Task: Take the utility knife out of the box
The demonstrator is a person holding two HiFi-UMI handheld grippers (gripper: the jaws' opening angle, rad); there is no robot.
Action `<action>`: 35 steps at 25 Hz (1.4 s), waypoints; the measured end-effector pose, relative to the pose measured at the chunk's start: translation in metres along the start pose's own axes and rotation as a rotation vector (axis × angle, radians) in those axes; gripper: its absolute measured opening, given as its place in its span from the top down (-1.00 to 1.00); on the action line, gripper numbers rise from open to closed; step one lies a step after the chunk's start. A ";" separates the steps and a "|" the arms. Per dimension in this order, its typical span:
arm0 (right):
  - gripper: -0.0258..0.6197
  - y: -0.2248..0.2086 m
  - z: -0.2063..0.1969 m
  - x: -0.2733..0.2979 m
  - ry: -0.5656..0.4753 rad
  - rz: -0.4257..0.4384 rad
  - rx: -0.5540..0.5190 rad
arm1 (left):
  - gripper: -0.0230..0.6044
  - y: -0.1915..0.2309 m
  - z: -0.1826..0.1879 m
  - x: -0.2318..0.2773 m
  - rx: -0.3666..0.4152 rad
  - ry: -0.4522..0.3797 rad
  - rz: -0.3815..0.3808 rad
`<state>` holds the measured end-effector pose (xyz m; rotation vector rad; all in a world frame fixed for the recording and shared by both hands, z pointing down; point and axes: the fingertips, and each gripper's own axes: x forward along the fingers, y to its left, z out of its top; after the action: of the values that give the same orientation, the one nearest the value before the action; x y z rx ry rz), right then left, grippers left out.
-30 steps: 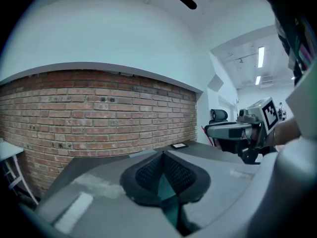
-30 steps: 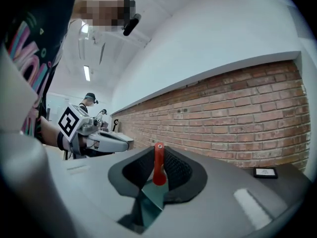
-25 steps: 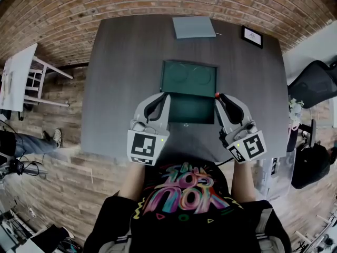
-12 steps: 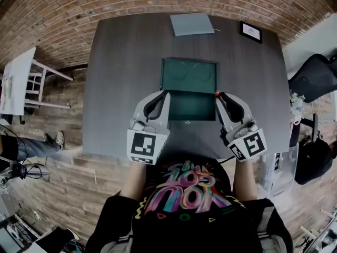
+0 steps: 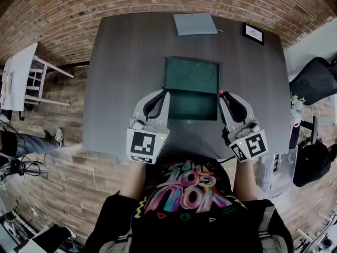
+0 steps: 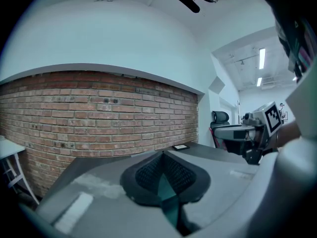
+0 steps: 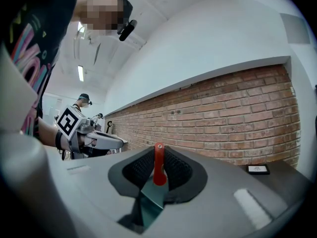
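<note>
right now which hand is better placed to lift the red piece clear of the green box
Right. The right tongs grip the red piece at the right edge of the green box; the left tongs pinch its left wall, likely steadying it.

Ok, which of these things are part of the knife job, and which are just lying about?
Part of the job: green box, open, its left edge pinched by the left gripper; red piece, possibly the knife, in the right gripper.
Lying about: grey sheet; small framed card, both at the table's far edge.
</note>
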<state>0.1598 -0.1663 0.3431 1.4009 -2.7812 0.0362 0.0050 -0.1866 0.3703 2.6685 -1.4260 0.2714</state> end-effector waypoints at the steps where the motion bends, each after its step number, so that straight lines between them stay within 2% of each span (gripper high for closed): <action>1: 0.75 0.000 0.001 0.000 -0.001 0.000 -0.001 | 0.93 0.000 0.000 -0.001 -0.008 0.001 0.003; 4: 0.75 -0.001 0.002 0.001 -0.001 -0.008 -0.004 | 0.93 0.002 0.000 -0.001 -0.020 0.000 0.009; 7: 0.74 -0.005 0.001 0.000 -0.004 -0.022 0.008 | 0.93 0.002 -0.001 -0.001 0.029 -0.005 -0.002; 20: 0.74 -0.006 -0.004 -0.001 0.003 -0.030 0.027 | 0.93 0.005 -0.005 -0.001 -0.039 0.008 0.023; 24: 0.74 -0.005 -0.006 -0.001 0.006 -0.029 0.031 | 0.93 0.006 -0.007 -0.001 0.035 0.003 0.002; 28: 0.75 -0.003 -0.007 0.000 0.009 -0.026 0.033 | 0.93 0.006 -0.007 -0.002 -0.024 0.009 0.018; 35: 0.74 -0.002 -0.007 0.001 0.013 -0.020 0.020 | 0.93 0.006 -0.008 -0.001 0.014 0.005 0.005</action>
<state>0.1611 -0.1684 0.3499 1.4280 -2.7635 0.0732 -0.0015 -0.1876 0.3776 2.6742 -1.4344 0.2899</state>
